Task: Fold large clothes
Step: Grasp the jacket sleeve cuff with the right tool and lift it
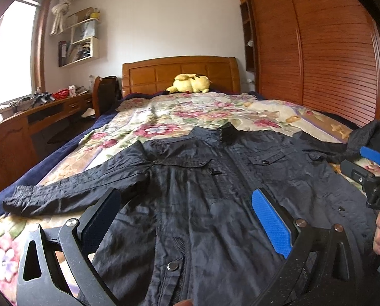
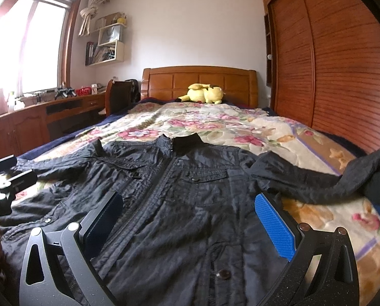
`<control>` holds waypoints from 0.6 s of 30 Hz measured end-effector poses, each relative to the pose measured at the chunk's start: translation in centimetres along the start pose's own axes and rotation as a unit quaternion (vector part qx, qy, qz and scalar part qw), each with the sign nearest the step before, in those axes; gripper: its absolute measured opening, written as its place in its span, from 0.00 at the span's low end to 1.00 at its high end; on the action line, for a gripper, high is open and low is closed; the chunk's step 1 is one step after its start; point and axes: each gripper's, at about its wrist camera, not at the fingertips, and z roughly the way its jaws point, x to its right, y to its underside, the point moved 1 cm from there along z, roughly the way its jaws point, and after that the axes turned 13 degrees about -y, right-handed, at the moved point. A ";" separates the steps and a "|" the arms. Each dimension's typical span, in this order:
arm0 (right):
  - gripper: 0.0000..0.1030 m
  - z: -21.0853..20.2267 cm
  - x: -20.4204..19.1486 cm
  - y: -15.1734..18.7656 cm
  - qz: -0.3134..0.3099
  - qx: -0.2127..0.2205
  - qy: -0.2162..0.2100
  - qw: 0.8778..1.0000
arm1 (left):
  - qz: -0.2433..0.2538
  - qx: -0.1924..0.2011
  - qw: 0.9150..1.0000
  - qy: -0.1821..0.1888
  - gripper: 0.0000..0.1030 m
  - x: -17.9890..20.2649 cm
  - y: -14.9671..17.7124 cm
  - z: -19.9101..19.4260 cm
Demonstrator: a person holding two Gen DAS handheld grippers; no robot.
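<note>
Jacket (image 1: 205, 191) lies lengthwise on bed (image 1: 62, 158), collar toward headboard (image 1: 179, 74).

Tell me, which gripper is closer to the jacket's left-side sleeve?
Left. The left gripper hovers just beside that sleeve, over the jacket's lower front. The right gripper hangs further toward the other sleeve.

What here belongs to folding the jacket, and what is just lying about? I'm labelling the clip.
Belongs to the job:
- black jacket, spread front-up on the bed
- left tongs, open
- right tongs, open
- floral bedspread, the work surface

Just lying about:
- yellow plush toy by the headboard
- desk with clutter
- wall shelves
- wardrobe
</note>
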 end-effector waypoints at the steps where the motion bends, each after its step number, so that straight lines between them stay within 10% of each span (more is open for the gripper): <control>1: 1.00 0.0 0.2 -0.2 -0.001 -0.002 0.001 1.000 | 0.005 -0.003 1.000 0.003 1.00 0.3 -0.1 0.2; 18: 0.98 1.6 6.6 -4.0 0.003 -0.050 0.028 0.998 | 0.066 -0.039 0.994 0.074 1.00 7.3 -5.1 4.8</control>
